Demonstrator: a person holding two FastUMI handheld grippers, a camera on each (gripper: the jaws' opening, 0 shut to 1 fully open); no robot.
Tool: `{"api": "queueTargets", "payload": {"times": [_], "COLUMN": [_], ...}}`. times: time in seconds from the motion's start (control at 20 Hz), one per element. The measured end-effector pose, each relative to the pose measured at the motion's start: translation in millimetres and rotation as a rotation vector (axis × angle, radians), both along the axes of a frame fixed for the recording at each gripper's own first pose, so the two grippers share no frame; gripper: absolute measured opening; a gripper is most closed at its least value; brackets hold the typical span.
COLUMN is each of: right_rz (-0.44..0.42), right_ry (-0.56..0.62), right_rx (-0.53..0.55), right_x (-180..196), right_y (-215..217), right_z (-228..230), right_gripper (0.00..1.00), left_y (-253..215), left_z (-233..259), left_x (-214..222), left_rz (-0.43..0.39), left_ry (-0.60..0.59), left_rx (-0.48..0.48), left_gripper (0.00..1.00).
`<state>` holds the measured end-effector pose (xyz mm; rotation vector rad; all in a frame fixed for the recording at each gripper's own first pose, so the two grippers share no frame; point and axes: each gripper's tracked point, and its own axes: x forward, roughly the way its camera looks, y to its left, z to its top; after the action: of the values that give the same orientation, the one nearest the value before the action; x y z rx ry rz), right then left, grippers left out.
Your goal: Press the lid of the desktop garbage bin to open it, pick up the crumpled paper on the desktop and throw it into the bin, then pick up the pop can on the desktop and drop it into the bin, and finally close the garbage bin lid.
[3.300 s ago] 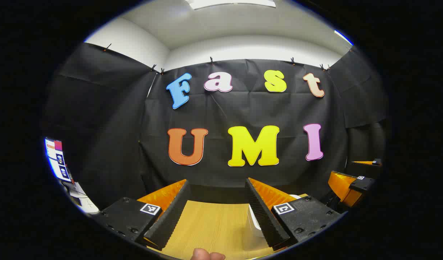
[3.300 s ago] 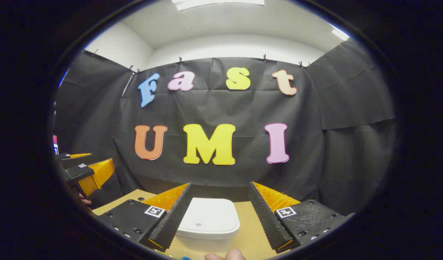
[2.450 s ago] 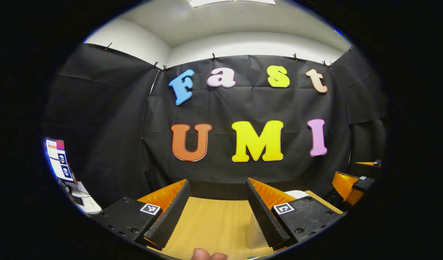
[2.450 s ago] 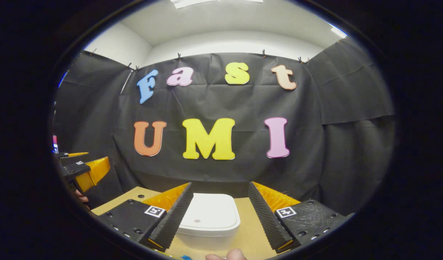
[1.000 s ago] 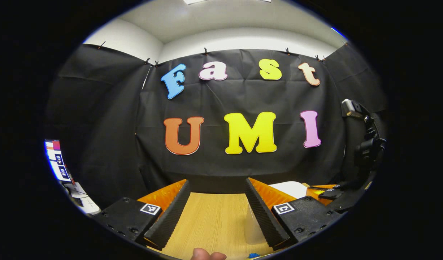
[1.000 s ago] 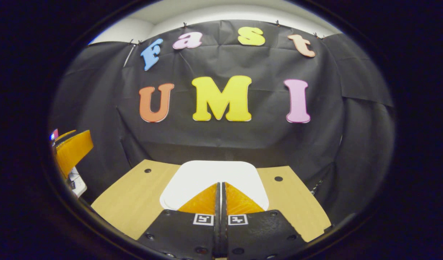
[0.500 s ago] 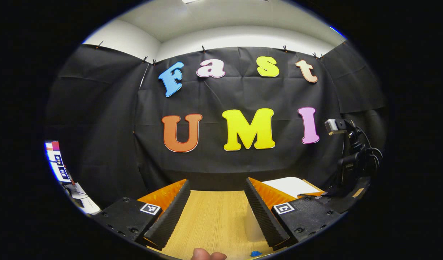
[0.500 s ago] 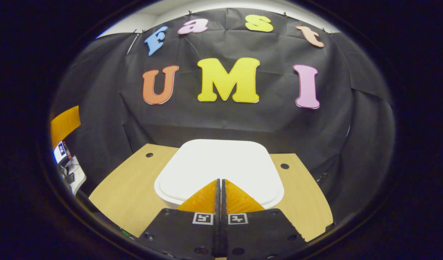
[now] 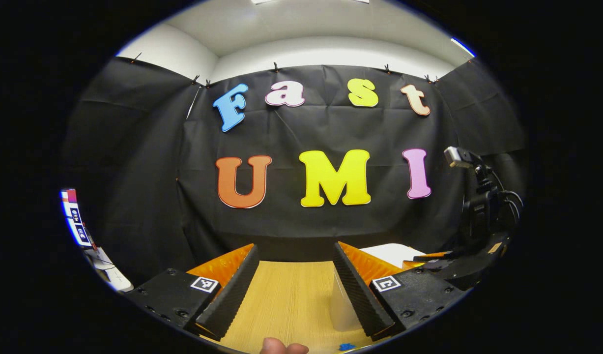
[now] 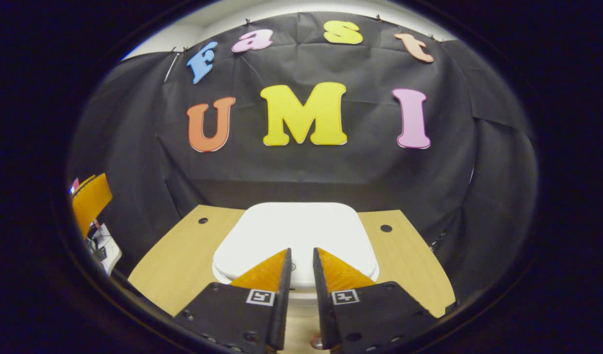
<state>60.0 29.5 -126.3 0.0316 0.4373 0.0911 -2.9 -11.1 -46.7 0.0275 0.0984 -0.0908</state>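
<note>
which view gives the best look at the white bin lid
The right gripper view: the white rounded plastic bin lid lies whole and centred, just beyond the right gripper. The left gripper view catches a white corner of it behind one finger.

Words or numbers: none I can make out.
Left gripper (image 9: 295, 248): a square black-and-white coded tag (image 9: 204, 283) on each finger block, pattern only, no letters.
Right gripper (image 10: 301, 251): the same kind of tags, one per block.
Far-left lit screen (image 9: 75, 219): too small and blurred to tell.
</note>
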Motion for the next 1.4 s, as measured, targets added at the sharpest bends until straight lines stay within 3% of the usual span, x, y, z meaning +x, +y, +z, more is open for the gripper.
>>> {"api": "queueTargets", "payload": {"times": [0.05,0.15,0.2,0.25,0.35,0.55,0.9,1.25,1.4], "right_rz": [-0.004,-0.011,-0.022,-0.034,-0.041,-0.034,-0.02,-0.113,-0.132], "right_ry": [-0.036,-0.078,-0.106,-0.137,-0.179,-0.266,-0.278,-0.18,-0.139], "right_rx": [0.009,-0.003,0.001,0.006,0.002,-0.019,-0.048,-0.077,-0.103], "right_x": [1,7,8,9,8,2,-19,-43,-55], "right_y": [-2,-6,-10,-13,-14,-14,-26,-73,-86], "right_z": [11,28,38,48,60,83,72,29,11], "right_gripper": [0.34,0.68,0.72,0.87,0.92,0.94,0.94,0.98,0.95], "left_y": [-1,1,0,1,1,-2,-12,-38,-49], "left_z": [-1,0,-1,-2,-6,-11,-38,-81,-114], "left_x": [1,0,0,0,-1,-1,-13,-39,-54], "left_rz": [-0.002,-0.001,-0.001,0.002,0.005,-0.006,-0.028,-0.083,-0.101], "left_ry": [0.0,-0.002,-0.002,0.0,0.013,0.026,0.087,0.2,0.279], "left_rx": [0.006,0.006,-0.003,-0.007,-0.012,-0.01,0.003,0.026,0.019], "left_gripper": [0.98,0.98,0.98,0.98,0.98,0.98,0.98,0.98,0.98]}}
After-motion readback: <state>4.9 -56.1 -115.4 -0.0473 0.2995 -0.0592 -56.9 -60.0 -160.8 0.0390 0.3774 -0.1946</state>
